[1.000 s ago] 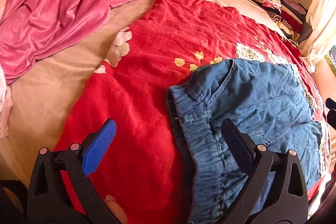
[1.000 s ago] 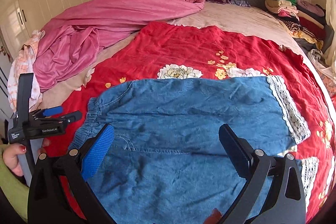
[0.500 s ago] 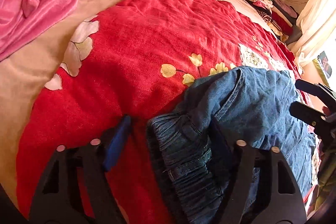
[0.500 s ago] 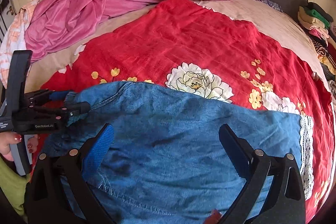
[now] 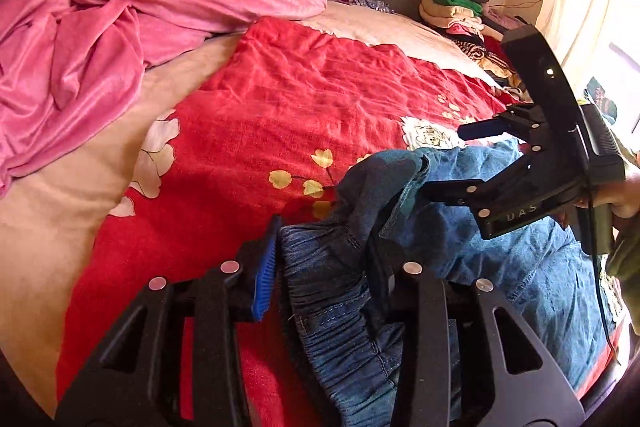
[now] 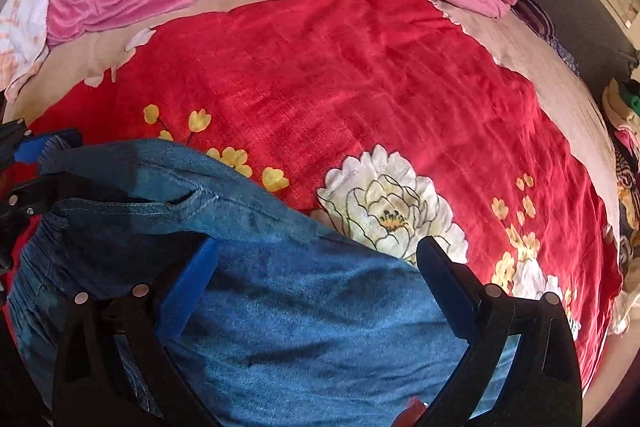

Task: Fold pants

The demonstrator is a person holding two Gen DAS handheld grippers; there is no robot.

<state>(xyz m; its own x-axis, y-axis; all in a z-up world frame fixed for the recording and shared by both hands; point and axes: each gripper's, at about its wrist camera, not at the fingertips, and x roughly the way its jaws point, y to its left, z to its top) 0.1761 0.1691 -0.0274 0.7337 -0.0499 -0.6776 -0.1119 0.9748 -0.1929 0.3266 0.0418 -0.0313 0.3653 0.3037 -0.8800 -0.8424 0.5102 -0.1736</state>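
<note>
Fingers (image 5: 266, 275) closing on bunched blue denim pants (image 5: 332, 267).

Blue denim pants (image 6: 304, 327) with gathered elastic waistband (image 5: 332, 291), lying crumpled on the red floral blanket (image 6: 340, 87); waistband end bunched and lifted, upper layer folded over.
</note>
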